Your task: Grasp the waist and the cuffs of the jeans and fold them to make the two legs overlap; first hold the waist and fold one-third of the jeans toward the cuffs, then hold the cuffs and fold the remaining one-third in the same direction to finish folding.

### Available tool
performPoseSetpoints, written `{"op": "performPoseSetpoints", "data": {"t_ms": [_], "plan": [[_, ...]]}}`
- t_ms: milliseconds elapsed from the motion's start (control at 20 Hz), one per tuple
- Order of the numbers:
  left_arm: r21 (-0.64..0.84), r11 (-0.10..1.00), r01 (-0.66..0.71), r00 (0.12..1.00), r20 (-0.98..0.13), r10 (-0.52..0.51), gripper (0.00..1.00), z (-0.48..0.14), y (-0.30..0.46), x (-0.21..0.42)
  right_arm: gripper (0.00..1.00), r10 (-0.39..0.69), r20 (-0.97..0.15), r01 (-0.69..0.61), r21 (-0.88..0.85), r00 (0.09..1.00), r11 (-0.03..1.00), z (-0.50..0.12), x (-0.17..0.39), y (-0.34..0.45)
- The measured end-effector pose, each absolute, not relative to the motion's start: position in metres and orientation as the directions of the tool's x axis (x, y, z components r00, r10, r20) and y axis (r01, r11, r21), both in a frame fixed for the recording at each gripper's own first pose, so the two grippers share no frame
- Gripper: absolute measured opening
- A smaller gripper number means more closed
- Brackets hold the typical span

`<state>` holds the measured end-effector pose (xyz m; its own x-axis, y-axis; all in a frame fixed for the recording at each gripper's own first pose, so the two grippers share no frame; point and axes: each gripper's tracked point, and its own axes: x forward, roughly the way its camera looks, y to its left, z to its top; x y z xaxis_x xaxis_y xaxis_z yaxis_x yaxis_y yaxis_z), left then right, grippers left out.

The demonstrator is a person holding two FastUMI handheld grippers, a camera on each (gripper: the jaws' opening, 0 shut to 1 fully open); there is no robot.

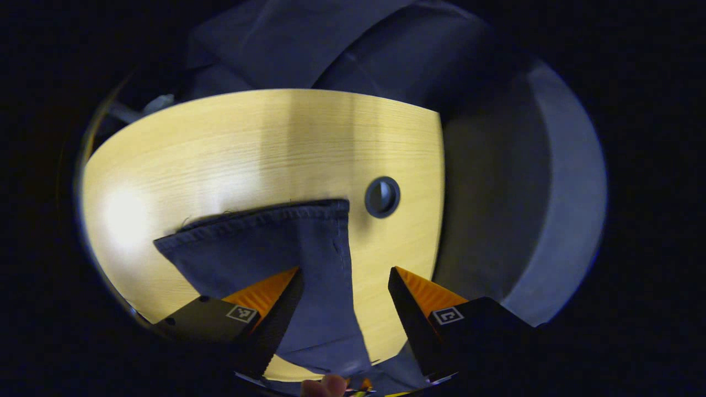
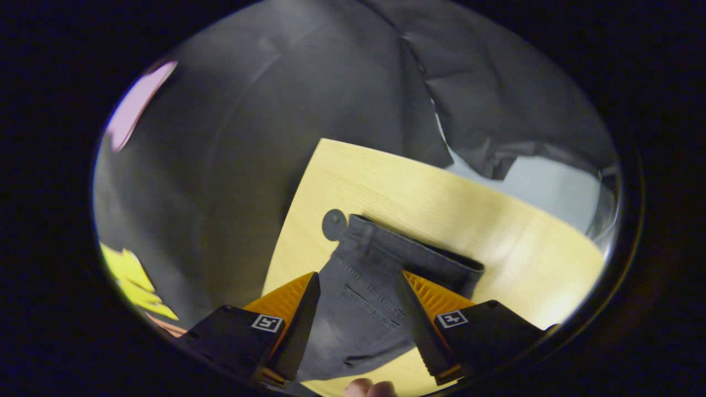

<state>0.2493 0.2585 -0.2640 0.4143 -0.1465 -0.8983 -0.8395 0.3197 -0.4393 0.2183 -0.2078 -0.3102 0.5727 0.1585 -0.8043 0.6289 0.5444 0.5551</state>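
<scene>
In the left gripper view, a fingertip point(image 1: 324, 386) of the person is seen at the bottom edge, just below the left claw point(image 1: 345, 281). That claw is spread wide, with nothing pinched; the cuff end of the jeans point(image 1: 287, 248) is seen lying between and beyond its two fingers, flat on the pale wooden surface point(image 1: 231, 149). The hemmed cuff edge is turned away from the camera. Just beyond the cuff, to one side, a round dark grommet hole point(image 1: 381, 197) is set in the surface. Farther off, the dark cloth wall point(image 1: 353, 49) is seen.

In the right gripper view, a fingertip point(image 2: 368, 388) is likewise seen at the bottom edge. The right claw point(image 2: 357, 286) is held spread, gripping nothing, and the waist end of the jeans point(image 2: 369, 286), with a back pocket showing, lies between its fingers on the surface point(image 2: 496, 231). The waistband's corner lies touching or just beside a round grommet point(image 2: 332, 224). Beyond the surface's edge, the dark cloth wall point(image 2: 287, 99) is seen.
</scene>
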Motion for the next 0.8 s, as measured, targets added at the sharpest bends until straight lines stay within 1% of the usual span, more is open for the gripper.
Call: {"op": "performPoseSetpoints", "data": {"t_ms": [50, 100, 150, 200, 250, 350, 400, 500, 550, 600, 700, 800], "plan": [[-0.452, 0.398, -0.799, 0.442, -0.889, -0.122, 0.99, -0.244, 0.253, 0.242, 0.86, 0.128, -0.797, 0.577, 0.527, 0.590, 0.623, -0.296, 0.210, -0.208], [-0.453, 0.473, -0.756, 0.468, -0.879, -0.094, 0.99, -0.223, 0.248, 0.233, 0.81, 0.094, -0.782, 0.523, 0.495, 0.616, 0.694, -0.280, 0.201, -0.209], [-0.454, 0.541, -0.708, 0.500, -0.863, -0.070, 0.99, -0.201, 0.241, 0.224, 0.86, 0.068, -0.762, 0.467, 0.461, 0.644, 0.754, -0.265, 0.193, -0.206], [-0.450, 0.604, -0.658, 0.531, -0.846, -0.051, 1.00, -0.178, 0.234, 0.214, 0.86, 0.046, -0.738, 0.412, 0.426, 0.673, 0.806, -0.249, 0.181, -0.202], [-0.441, 0.662, -0.606, 0.567, -0.823, -0.030, 0.99, -0.155, 0.227, 0.205, 0.86, 0.029, -0.713, 0.359, 0.387, 0.700, 0.849, -0.234, 0.167, -0.196], [-0.405, 0.781, -0.476, 0.656, -0.754, 0.009, 0.99, -0.110, 0.213, 0.190, 0.86, -0.005, -0.659, 0.270, 0.301, 0.752, 0.915, -0.214, 0.144, -0.185], [-0.367, 0.836, -0.409, 0.705, -0.709, 0.034, 1.00, -0.096, 0.195, 0.182, 0.77, -0.010, -0.628, 0.226, 0.264, 0.778, 0.938, -0.204, 0.131, -0.178], [-0.265, 0.912, -0.313, 0.785, -0.612, 0.091, 0.99, -0.076, 0.187, 0.165, 0.79, 0.000, -0.564, 0.144, 0.211, 0.826, 0.967, -0.190, 0.107, -0.164], [-0.217, 0.937, -0.274, 0.814, -0.570, 0.106, 0.99, -0.062, 0.185, 0.153, 0.88, -0.009, -0.544, 0.126, 0.177, 0.839, 0.976, -0.189, 0.094, -0.163], [-0.167, 0.957, -0.235, 0.837, -0.535, 0.113, 0.99, -0.053, 0.179, 0.141, 0.90, -0.021, -0.534, 0.114, 0.142, 0.845, 0.983, -0.189, 0.085, -0.161], [-0.070, 0.980, -0.186, 0.869, -0.478, 0.130, 0.99, -0.059, 0.165, 0.129, 0.90, -0.040, -0.536, 0.115, 0.107, 0.843, 0.988, -0.210, 0.083, -0.148], [-0.032, 0.989, -0.147, 0.898, -0.424, 0.120, 0.99, -0.060, 0.148, 0.120, 0.90, -0.047, -0.550, 0.145, 0.136, 0.834, 0.980, -0.229, 0.086, -0.149]]}}
